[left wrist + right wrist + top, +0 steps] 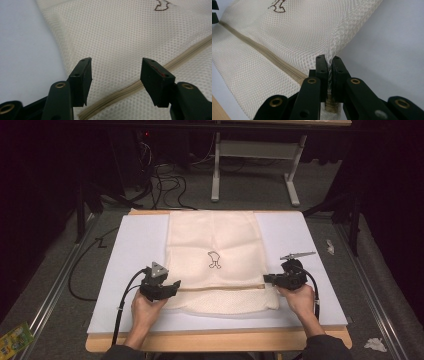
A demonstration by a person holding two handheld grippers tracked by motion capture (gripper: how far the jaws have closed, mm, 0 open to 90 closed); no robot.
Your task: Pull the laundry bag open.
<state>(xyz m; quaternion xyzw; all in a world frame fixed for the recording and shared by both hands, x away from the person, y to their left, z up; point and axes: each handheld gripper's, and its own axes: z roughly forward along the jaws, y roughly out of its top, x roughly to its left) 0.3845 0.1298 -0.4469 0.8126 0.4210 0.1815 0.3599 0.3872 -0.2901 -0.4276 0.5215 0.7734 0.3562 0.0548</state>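
A cream mesh bag [215,260] lies flat on the white board [135,240], with a small dark emblem [214,260] near its middle and a beige zipper band [220,288] across its near part. My left gripper [172,285] stands open at the bag's left edge; its jaws hover over the mesh [117,45] and the zipper band [125,91], nothing between them. My right gripper [267,279] is shut on the bag's right edge at the zipper's end, the mesh [307,32] pinched between the pads [322,72].
The white board rests on a wooden table [215,341]. A thin metal tool [297,255] lies on the board just beyond my right gripper. Cables [165,182] and a white table frame [255,165] are on the floor beyond. Crumpled scraps [375,344] lie at the right.
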